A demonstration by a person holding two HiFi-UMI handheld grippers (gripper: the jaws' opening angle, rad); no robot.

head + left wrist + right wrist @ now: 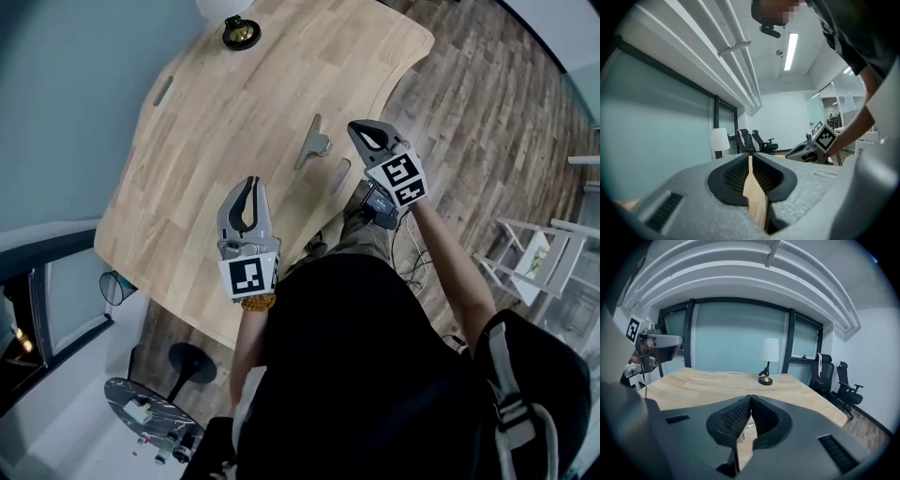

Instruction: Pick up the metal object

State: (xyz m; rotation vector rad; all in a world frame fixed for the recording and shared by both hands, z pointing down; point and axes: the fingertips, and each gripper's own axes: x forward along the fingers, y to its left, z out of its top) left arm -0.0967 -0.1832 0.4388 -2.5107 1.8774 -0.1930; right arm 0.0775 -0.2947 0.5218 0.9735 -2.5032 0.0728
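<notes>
Plank flooring surrounds a big pale wooden worktop (216, 141) with a lamp base (241, 33) at its far end. Over the near edge hang the left gripper (251, 183) and the right gripper (356, 129), each with its fingers pressed together on nothing. The metal object (313, 143) lies flat just beside the right gripper's tip. It looks stiff, thin and slick, so I'd pinch across its raised stubby end rather than its low blade.

We saw a pale wood-grain worktop (234, 112), a silver-grey metal object (313, 144), and a grey left claw (251, 181).
</notes>
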